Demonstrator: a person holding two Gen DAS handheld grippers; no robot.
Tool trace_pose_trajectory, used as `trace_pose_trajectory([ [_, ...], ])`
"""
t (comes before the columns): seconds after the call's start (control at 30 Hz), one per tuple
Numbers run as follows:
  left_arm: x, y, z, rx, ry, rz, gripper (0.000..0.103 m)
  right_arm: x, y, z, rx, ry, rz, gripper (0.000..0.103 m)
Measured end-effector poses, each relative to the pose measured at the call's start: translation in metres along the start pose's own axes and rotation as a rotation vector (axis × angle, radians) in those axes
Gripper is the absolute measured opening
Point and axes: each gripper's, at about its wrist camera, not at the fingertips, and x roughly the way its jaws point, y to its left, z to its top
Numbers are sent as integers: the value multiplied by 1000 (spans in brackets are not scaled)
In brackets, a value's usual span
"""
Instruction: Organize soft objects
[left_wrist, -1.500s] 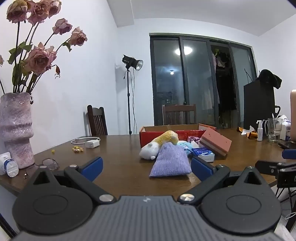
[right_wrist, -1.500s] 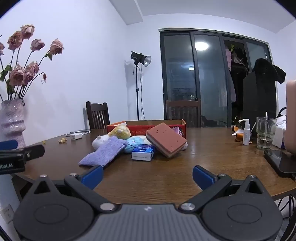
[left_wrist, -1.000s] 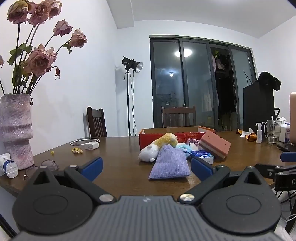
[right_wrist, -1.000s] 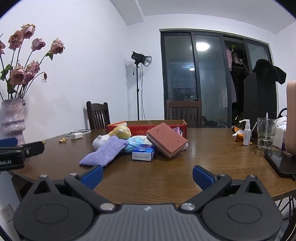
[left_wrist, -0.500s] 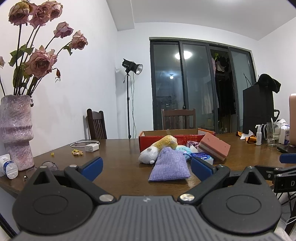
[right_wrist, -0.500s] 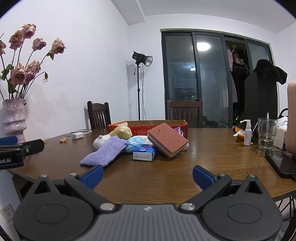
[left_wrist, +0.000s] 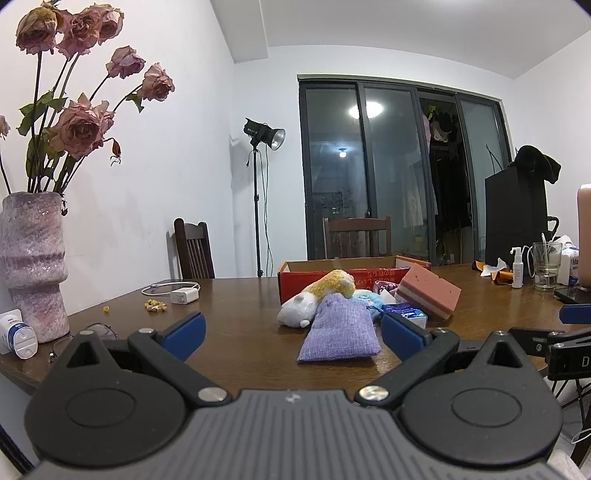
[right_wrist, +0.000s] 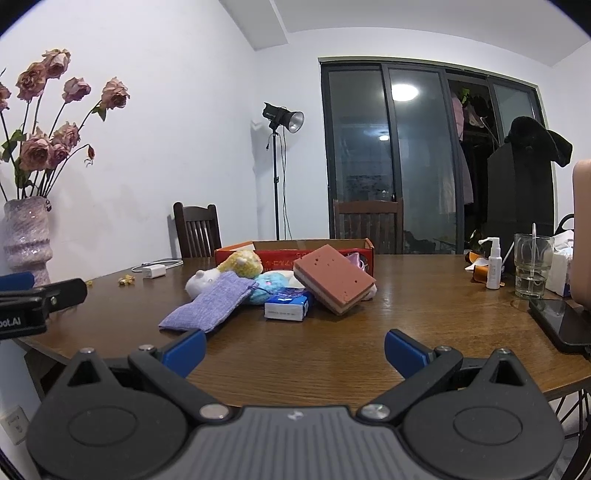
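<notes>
Both grippers – left gripper (left_wrist: 291, 330) and right gripper (right_wrist: 293, 349) – are spread wide, holding nothing. The soft toys (right_wrist: 236, 267) and purple pouch (right_wrist: 212, 304) sit piled by the red box (right_wrist: 295, 251). Grab the leaning sponge (right_wrist: 334, 277) carelessly and the pile may tumble.

The left gripper's body (right_wrist: 22, 314), seen at the left edge of the right wrist view, bears white letters reading "ot.AI", cut off. The red cardboard box (right_wrist: 280, 254) carries yellow print too small to read.
</notes>
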Motion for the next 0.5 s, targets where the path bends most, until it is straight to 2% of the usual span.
trace_pose_trajectory([
  [0.5, 0, -1, 1, 6, -4, -1, 103, 1, 2, -1, -2, -3, 0, 103],
])
